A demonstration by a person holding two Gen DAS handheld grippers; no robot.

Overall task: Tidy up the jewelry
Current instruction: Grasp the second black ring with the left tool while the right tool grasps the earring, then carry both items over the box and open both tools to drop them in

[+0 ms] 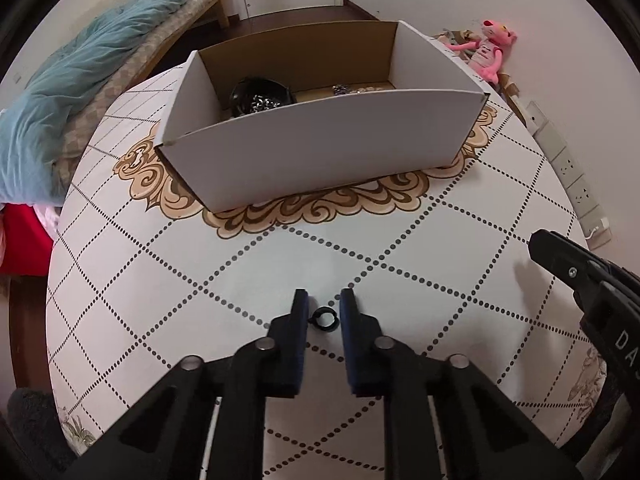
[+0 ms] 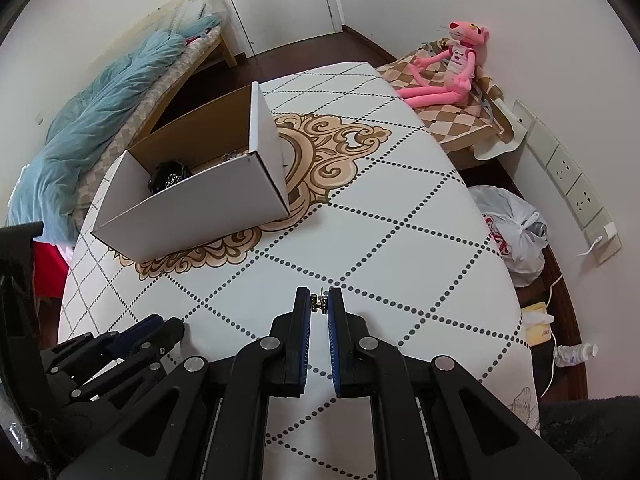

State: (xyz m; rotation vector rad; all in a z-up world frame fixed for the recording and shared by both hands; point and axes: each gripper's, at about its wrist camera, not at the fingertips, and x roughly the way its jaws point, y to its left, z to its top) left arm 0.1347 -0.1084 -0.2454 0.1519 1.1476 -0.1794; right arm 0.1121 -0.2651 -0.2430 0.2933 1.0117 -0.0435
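Observation:
A small black ring (image 1: 324,315) lies on the patterned tabletop (image 1: 400,232) between the fingertips of my left gripper (image 1: 323,305), which is open around it with a gap on each side. My right gripper (image 2: 319,301) is shut on a small metal earring (image 2: 319,304) held at its fingertips just above the table. A white cardboard box (image 1: 320,148) stands farther back; inside are a black bowl (image 1: 260,94) with shiny jewelry and more pieces (image 1: 352,89) on the box floor. The box also shows in the right wrist view (image 2: 192,208).
The right gripper's body (image 1: 592,280) enters the left wrist view at the right edge. The left gripper (image 2: 120,344) shows at lower left in the right wrist view. A bed with a blue blanket (image 1: 80,80), a pink plush toy (image 2: 448,72) and a plastic bag (image 2: 512,228) lie beyond the table.

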